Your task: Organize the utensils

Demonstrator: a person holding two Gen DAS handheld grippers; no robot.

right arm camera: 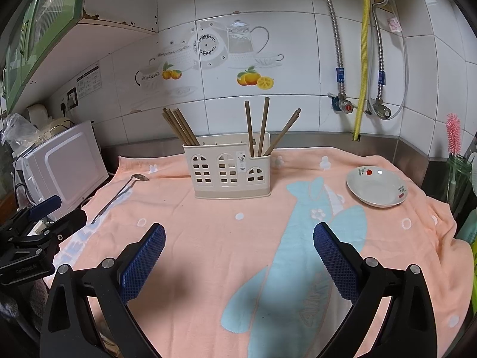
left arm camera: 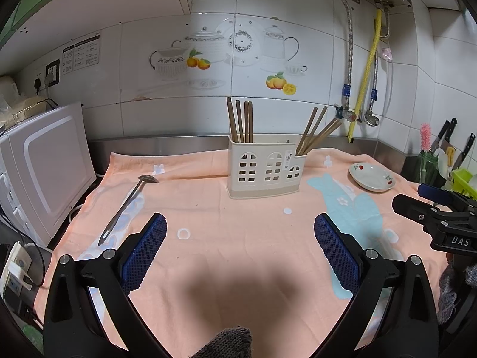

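A cream utensil holder (left arm camera: pixel 265 168) with window cut-outs stands at the back of the peach towel (left arm camera: pixel 226 256), with wooden chopsticks (left arm camera: pixel 240 120) upright in its left and right ends. It also shows in the right wrist view (right arm camera: pixel 228 171). A metal ladle (left arm camera: pixel 128 205) lies on the towel at the left, also seen in the right wrist view (right arm camera: pixel 119 195). My left gripper (left arm camera: pixel 240 247) is open and empty above the towel's front. My right gripper (right arm camera: pixel 238 256) is open and empty, to the right of the left one.
A white saucer (left arm camera: pixel 371 176) with red flowers sits on the towel at the right, also in the right wrist view (right arm camera: pixel 376 186). A white microwave (left arm camera: pixel 44 173) stands at the left. Knives and a green rack (left arm camera: pixel 462 179) are at the far right. Pipes (right arm camera: pixel 362 59) run down the tiled wall.
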